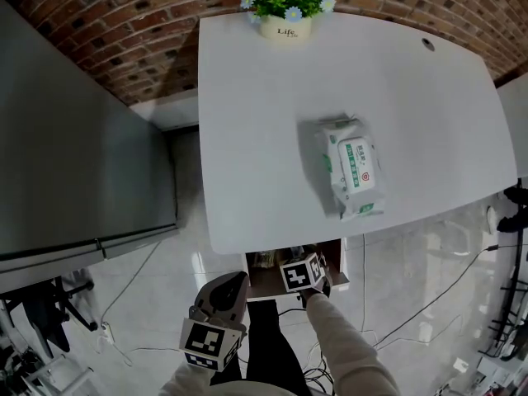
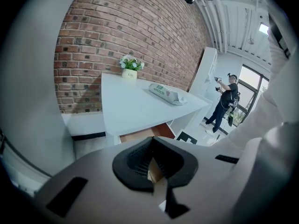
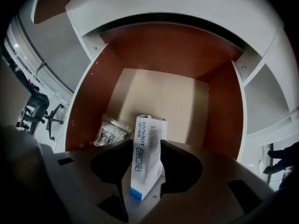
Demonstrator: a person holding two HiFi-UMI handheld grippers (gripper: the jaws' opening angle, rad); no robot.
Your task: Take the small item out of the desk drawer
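The desk drawer (image 1: 262,284) stands open under the front edge of the white desk (image 1: 272,139). My right gripper (image 1: 304,274) reaches into it. In the right gripper view the right gripper (image 3: 145,158) is shut on a small white box (image 3: 148,135) with a blue stripe, held upright above the drawer's beige floor (image 3: 159,97). A clear plastic packet (image 3: 110,130) lies in the drawer's left part. My left gripper (image 1: 216,320) hangs lower left of the drawer, away from the desk. In its own view the left gripper (image 2: 154,171) is shut with nothing in it, and the open drawer (image 2: 140,134) shows ahead.
A pack of wet wipes (image 1: 351,167) lies on the desk, and a flower pot (image 1: 285,7) stands at its far edge against the brick wall. A grey cabinet (image 1: 74,155) stands on the left. Cables run over the floor (image 1: 412,320). A person (image 2: 226,101) stands far off.
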